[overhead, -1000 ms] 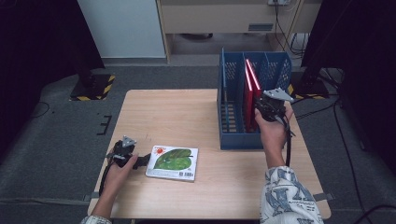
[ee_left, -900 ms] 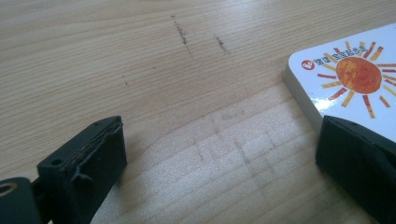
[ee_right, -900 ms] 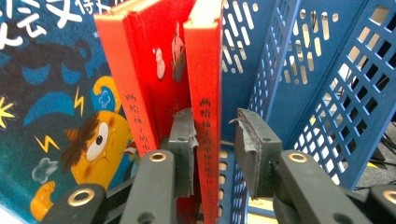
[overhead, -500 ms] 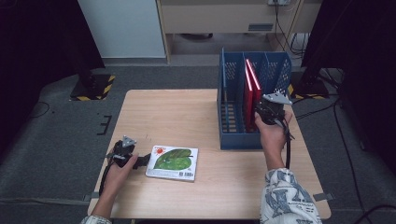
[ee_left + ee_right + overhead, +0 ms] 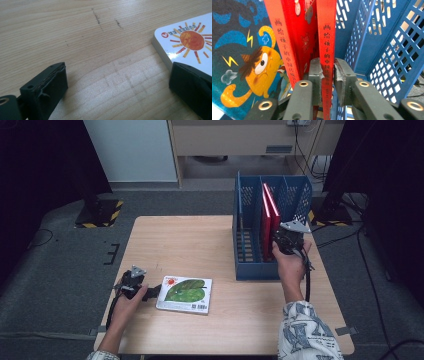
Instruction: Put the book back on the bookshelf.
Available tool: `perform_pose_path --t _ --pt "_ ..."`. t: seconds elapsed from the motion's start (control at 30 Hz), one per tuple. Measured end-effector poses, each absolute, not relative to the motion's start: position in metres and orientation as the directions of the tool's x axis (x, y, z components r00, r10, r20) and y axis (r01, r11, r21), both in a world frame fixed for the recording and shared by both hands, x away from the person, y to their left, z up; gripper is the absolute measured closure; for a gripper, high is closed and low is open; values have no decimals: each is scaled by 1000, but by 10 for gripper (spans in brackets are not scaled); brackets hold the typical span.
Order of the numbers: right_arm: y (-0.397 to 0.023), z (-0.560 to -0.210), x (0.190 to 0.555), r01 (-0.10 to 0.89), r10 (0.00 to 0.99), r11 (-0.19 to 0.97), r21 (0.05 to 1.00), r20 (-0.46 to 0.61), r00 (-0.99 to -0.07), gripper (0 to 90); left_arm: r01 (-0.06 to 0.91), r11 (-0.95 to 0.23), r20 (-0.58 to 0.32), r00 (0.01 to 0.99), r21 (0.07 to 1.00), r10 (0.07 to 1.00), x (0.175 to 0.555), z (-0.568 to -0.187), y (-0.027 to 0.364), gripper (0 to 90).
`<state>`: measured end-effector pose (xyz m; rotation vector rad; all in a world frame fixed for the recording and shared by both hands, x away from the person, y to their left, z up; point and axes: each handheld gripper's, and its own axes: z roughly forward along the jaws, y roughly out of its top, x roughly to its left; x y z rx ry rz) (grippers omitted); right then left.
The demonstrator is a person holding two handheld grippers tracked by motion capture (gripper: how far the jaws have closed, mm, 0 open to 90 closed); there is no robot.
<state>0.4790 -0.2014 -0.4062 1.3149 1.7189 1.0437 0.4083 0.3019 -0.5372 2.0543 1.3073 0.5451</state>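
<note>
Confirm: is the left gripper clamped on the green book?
No, the left gripper stands wide open, one jaw over the green book's corner.

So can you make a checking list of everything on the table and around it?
Surface: wooden table, a few dark scuff marks.
Job's things: two red books upright in blue rack; green picture book lying flat.
Clutter: nothing seen.
Grippers: right gripper has just been closing, pads now on the spine of the right-hand red book; left gripper open, one jaw over the picture book's corner.
Cables: black cable trails from right gripper.
Surroundings: grey floor, yellow-black striped base, cabinet behind.
</note>
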Motion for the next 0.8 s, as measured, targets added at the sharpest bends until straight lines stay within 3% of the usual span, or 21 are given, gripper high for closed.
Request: perform_pose_path --t 0.8 --pt "-193 -405 480 394 973 144 908 -57 -224 778 644 -306 8 422 701 907 409 -537 302 8"
